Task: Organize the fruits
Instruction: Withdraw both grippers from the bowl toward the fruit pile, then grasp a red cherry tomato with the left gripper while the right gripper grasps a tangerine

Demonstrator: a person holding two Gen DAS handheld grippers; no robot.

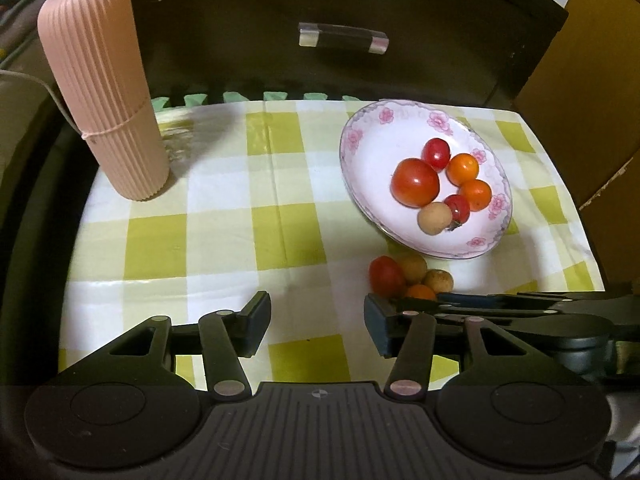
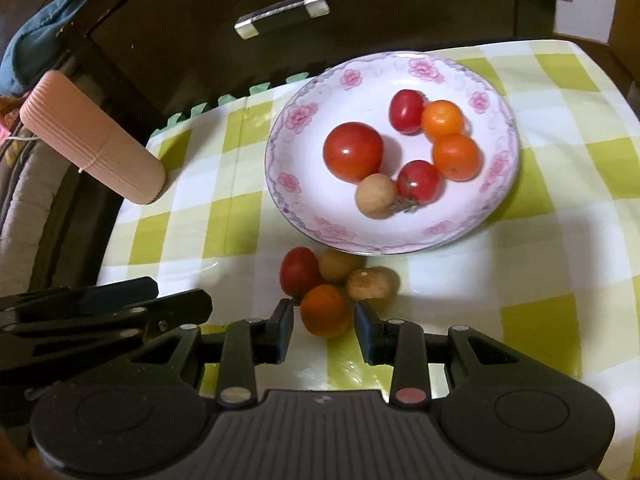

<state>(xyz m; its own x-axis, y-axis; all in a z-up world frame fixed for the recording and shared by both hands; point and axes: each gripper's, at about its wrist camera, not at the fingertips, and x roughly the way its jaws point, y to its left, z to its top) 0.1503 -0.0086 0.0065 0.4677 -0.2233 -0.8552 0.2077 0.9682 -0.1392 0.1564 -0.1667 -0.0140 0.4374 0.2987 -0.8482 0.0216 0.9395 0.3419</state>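
Note:
A white plate with pink flowers [image 1: 360, 128] [image 2: 280, 152] holds several fruits: a large tomato [image 2: 353, 151], cherry tomatoes, small oranges and a longan. On the checked cloth just in front of the plate lie a red tomato [image 2: 299, 271], two longans [image 2: 338, 265] and a small orange [image 2: 324, 316] [image 1: 420, 292]. My right gripper [image 2: 325, 332] is open, with the orange between its fingertips and narrow gaps on both sides. My left gripper [image 1: 318, 320] is open over bare cloth to the left of this cluster, with nothing between its fingers.
A pink ribbed cylinder [image 1: 104, 88] [image 2: 92, 148] stands at the cloth's back left. Behind the table is a dark drawer front with a handle [image 1: 343, 38] [image 2: 282, 14]. A cardboard box [image 1: 592, 80] is at the right. The right gripper's fingers [image 1: 480, 300] lie close beside my left gripper.

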